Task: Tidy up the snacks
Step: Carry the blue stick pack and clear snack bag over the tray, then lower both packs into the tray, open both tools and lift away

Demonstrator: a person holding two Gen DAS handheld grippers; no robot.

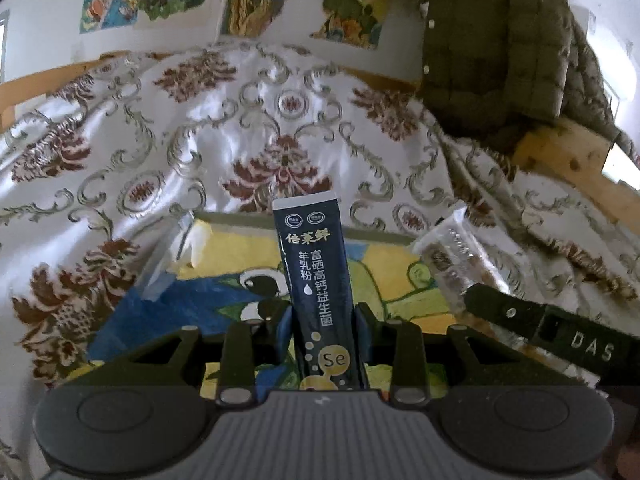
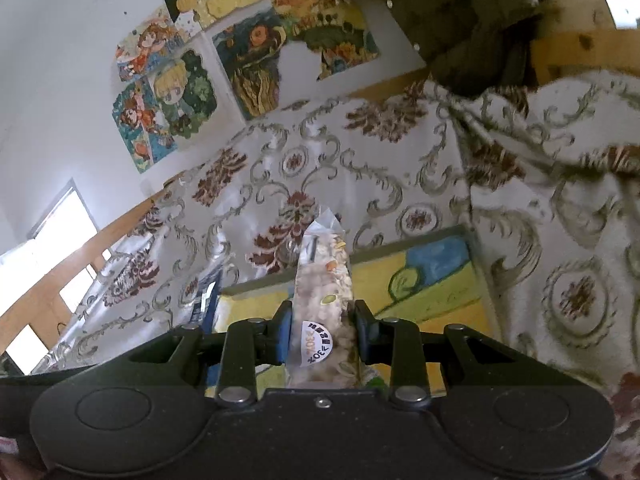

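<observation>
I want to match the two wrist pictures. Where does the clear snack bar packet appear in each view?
Left wrist view: the clear snack bar packet is at right of centre, held by the right tool.
Right wrist view: same packet, centre, upright between the fingers.
Shared landmark: the painted board on the floral cloth.

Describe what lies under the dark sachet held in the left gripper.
Under the dark sachet in the left gripper lies a painted board, yellow and blue, resting on the floral cloth. The sachet and gripper body hide the board's middle and near edge.
</observation>
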